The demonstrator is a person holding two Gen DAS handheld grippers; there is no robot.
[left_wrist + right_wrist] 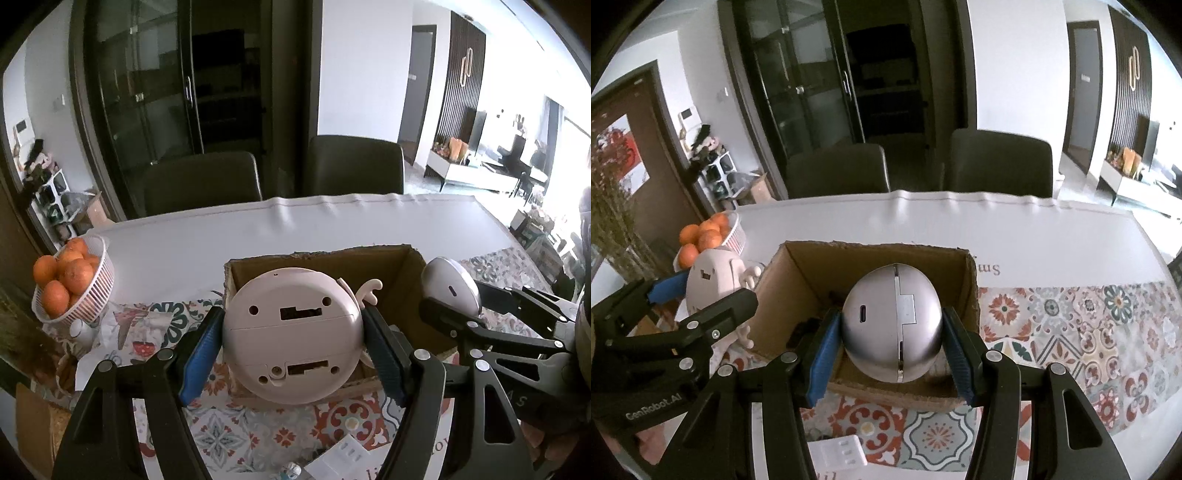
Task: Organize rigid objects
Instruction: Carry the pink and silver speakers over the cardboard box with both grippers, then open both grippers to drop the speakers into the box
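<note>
The pink round toy (293, 334) is clamped between the blue pads of the left tongs (291, 350), its flat underside, with screw holes and two slots, turned toward the camera; it hangs over the near-left part of the open cardboard box (402, 266), small limbs sticking out on the box side. From the right wrist view it looks more egg-shaped, its long axis roughly upright and tipped a little, base toward the left tongs. The silver egg-shaped device (894, 323) is gripped by the right tongs (892, 347), which close on its two sides; its long axis runs up and away from the camera, narrower end toward the far wall of the box, seam and small port facing the camera. It sits above the box's open mouth, near the front wall. Both things are lifted, not yet released, so the sorting seems to be midway: the carry to the box looks nearly done, while lowering and letting go remain. A few dark items lie on the box's floor, too dim to name. Outward lie a patterned cloth on the surface (1089, 332), a white basket of oranges (74, 284) at the left, and a small white packet (842, 454) at the near edge.
</note>
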